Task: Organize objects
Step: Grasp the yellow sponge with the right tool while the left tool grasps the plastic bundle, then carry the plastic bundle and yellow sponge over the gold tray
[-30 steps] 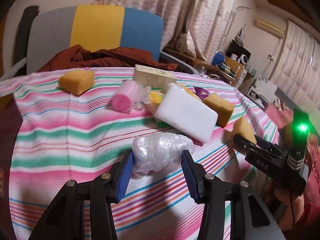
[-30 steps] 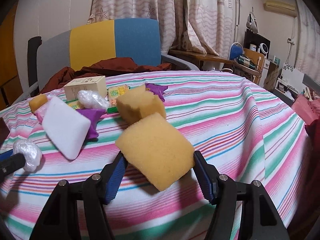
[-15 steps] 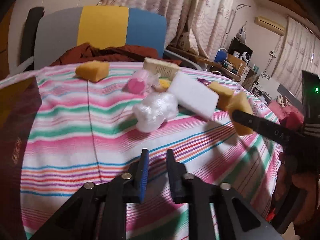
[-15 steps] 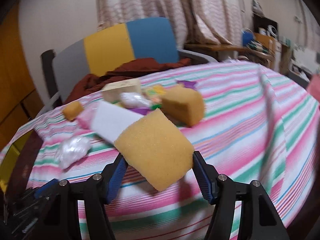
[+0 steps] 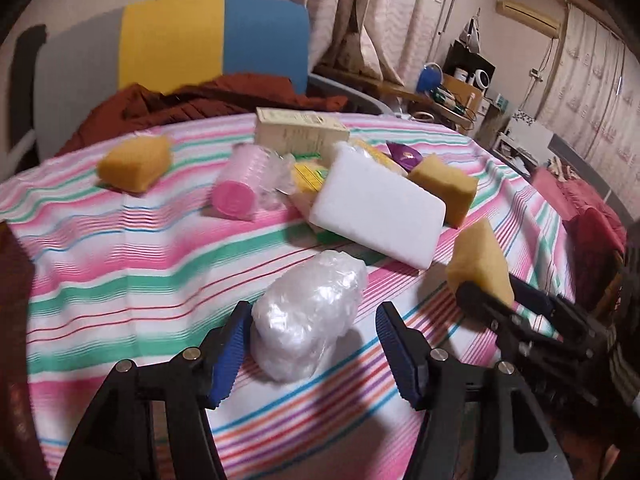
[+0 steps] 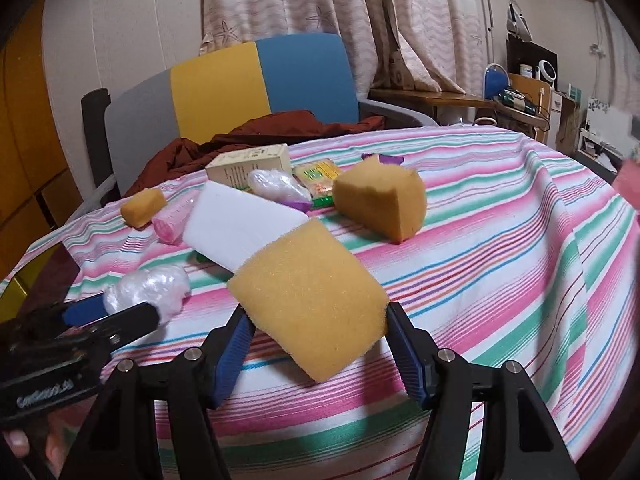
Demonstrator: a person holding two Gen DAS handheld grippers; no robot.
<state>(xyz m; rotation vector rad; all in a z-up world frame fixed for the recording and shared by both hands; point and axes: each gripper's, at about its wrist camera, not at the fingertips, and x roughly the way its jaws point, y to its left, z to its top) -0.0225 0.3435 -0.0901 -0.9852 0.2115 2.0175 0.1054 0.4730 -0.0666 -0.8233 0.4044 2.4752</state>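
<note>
**Left gripper opening around a plastic bundle; right one carrying a sponge**

Left gripper [image 5: 312,344] is spreading its jaws, the crinkled clear plastic bundle [image 5: 310,316] lying between them on the striped tablecloth [image 5: 120,264]; left pad is just beside it, right pad apart. Right gripper [image 6: 320,340] is squeezing a yellow sponge [image 6: 308,292], lifted clear of the cloth. Bundle is looking light, soft, slippery-skinned, likely to squash and slide. Best taken across its fat middle, gently. Sponge is compressing readily, gripping well; mid-body hold suits it.
</note>
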